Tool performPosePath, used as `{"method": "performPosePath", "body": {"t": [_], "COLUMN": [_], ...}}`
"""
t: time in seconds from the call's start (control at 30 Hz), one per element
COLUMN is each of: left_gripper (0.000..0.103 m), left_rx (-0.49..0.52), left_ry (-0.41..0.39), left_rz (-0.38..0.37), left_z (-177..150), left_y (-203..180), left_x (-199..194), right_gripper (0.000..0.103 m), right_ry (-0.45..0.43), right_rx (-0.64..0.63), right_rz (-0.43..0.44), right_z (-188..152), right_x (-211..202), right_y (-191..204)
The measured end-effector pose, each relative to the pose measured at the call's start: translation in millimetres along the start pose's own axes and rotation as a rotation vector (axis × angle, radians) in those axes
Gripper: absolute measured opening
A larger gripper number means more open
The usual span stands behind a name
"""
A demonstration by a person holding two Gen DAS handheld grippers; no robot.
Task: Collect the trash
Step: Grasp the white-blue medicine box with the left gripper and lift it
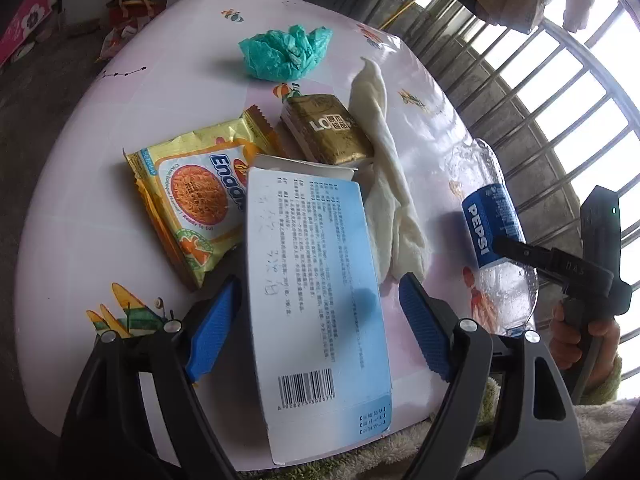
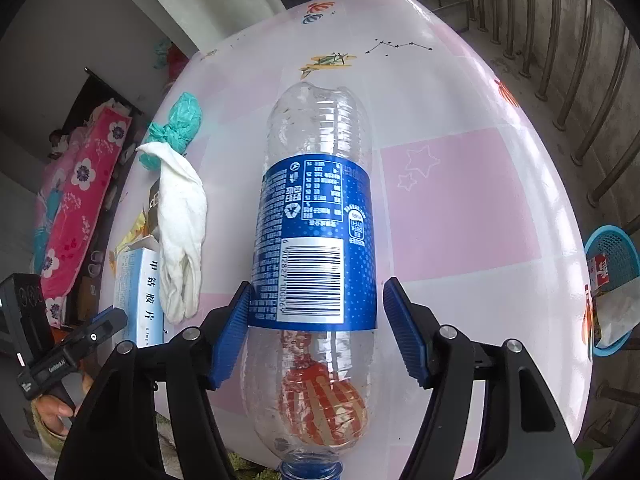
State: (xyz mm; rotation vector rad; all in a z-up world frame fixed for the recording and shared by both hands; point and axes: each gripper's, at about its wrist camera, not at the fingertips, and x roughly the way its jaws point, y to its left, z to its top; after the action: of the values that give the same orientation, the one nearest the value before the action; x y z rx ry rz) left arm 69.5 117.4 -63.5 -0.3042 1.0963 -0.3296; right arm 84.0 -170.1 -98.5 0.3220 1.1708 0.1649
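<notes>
A white and blue medicine box (image 1: 316,292) lies on the pink table (image 1: 80,200), partly over a yellow noodle packet (image 1: 192,204). My left gripper (image 1: 320,308) is open, its blue pads on either side of the box. An empty Pepsi bottle (image 2: 316,240) lies on its side; it also shows in the left wrist view (image 1: 496,232). My right gripper (image 2: 316,328) is open around the bottle's label; the left pad looks close to or touching it. A gold box (image 1: 328,128), a white cloth (image 1: 388,176) and a crumpled teal bag (image 1: 284,52) lie further back.
A blue basket (image 2: 612,264) with trash in it stands off the table's right edge in the right wrist view. A metal railing (image 1: 540,92) runs behind the table. A pink flowered bedding pile (image 2: 80,200) lies beyond the table's left side.
</notes>
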Motion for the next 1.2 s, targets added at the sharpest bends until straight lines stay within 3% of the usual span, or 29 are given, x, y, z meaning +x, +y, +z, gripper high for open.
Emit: {"method": "performPosePath", "body": {"t": [0.17,0.47,0.87,0.97,1.2], "left_gripper": [0.076,0.076,0.070,0.069,0.069], "left_rx": [0.100,0.171,0.195,0.198,0.207], "left_ry": [0.009,0.011,-0.003,-0.008,-0.019], "left_rz": [0.091,0.180,0.202,0.204,0.210], "left_z": [-6.1,-15.1,-17.3,-16.4,-16.6], "left_y": [-17.7,-28.7,-29.8,-30.2,-32.0], "left_x": [7.6,15.3,14.3,13.9,13.0], "right_gripper": [0.068,0.069,0.068,0.062,0.060], "right_ry": [0.008,0.013,0.026,0.025,0.013], "right_rx": [0.009,-0.028,-0.032,-0.031,-0.003], "right_rz": [-0.001,-0.039,-0.016,-0.001,0.015], "right_z": [0.8,3.6,3.0,2.2,0.0], "right_x": [6.0,12.3,15.5,13.3,8.3], "right_y": [0.3,9.0,7.5,6.9,1.2]}}
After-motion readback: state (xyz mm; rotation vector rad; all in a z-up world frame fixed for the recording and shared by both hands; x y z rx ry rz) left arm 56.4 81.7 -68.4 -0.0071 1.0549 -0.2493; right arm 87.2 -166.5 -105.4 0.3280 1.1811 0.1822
